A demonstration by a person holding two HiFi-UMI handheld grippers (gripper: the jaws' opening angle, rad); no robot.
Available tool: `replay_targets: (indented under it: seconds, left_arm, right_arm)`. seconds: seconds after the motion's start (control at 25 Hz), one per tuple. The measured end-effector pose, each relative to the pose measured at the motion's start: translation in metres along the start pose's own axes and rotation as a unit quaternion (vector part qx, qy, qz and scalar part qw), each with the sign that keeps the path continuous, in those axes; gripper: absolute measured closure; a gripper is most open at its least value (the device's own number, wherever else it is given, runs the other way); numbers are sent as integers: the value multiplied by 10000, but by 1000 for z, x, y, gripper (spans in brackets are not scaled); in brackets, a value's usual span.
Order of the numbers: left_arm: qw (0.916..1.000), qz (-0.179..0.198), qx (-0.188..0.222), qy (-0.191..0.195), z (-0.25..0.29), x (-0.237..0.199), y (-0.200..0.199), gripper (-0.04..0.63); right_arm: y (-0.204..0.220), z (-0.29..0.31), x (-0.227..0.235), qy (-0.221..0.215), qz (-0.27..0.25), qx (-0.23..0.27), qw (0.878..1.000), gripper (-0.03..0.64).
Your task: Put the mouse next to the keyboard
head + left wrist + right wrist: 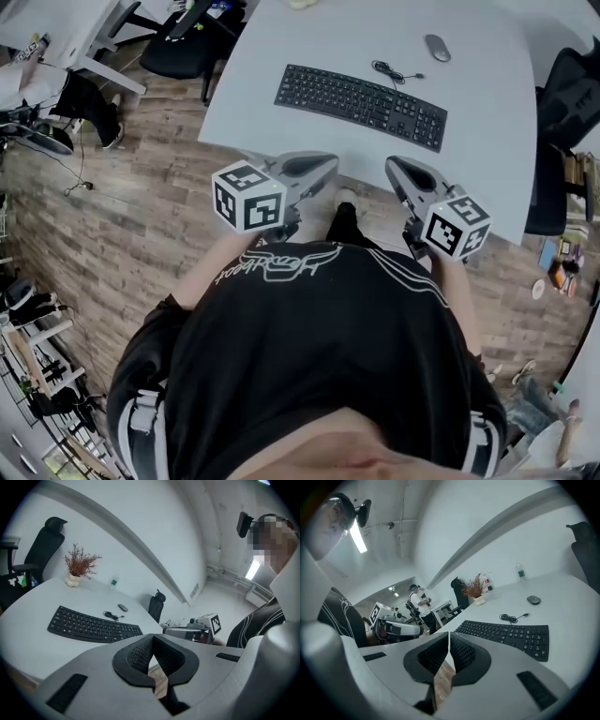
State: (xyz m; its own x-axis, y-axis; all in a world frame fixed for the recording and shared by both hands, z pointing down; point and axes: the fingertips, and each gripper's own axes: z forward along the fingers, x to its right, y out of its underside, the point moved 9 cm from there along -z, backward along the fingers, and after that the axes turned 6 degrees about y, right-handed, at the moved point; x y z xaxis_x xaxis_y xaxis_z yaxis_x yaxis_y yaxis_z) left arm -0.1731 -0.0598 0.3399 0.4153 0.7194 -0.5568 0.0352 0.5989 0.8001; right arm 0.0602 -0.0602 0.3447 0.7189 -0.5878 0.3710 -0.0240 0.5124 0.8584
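A grey mouse (437, 47) lies at the far right of the white table (487, 141), apart from the black keyboard (361, 106), with a small coiled black cable (394, 72) between them. Both grippers hang at the table's near edge, short of the keyboard. My left gripper (326, 171) is shut with nothing in it, and my right gripper (396, 174) is the same. The left gripper view shows its shut pads (152, 639) with the keyboard (91, 625) and mouse (123, 607) far ahead. In the right gripper view, the keyboard (506, 637) and mouse (533, 600) lie beyond the shut jaws (449, 633).
A potted dried plant (79, 566) and a small bottle (114, 581) stand at the table's far edge. Black office chairs (187, 42) stand around the table, one at its right side (567, 103). The floor (141, 216) is wood-patterned, with clutter at the left.
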Motion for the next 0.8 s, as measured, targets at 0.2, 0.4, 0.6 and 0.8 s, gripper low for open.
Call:
replay_targets:
  seconds: [0.2,0.4,0.6,0.8]
  left_arm:
    - [10000,-58,-29,9,45,-43,-40,589]
    - [9999,-48,-151,27,95,-79,-77,588]
    - [9997,-39,-239,-4,130,-101,-107,588]
    - [9995,-23,-305,-64,145,-118,-122,588]
  right_arm:
    - [-33,27,55,74,49,-67,9999,603]
    - [-65,44,114,229,172,-51,9996,603]
    - [-91,56,163,337,250,-31,9991,603]
    - [-109,66,202,574,438,87,9974,603]
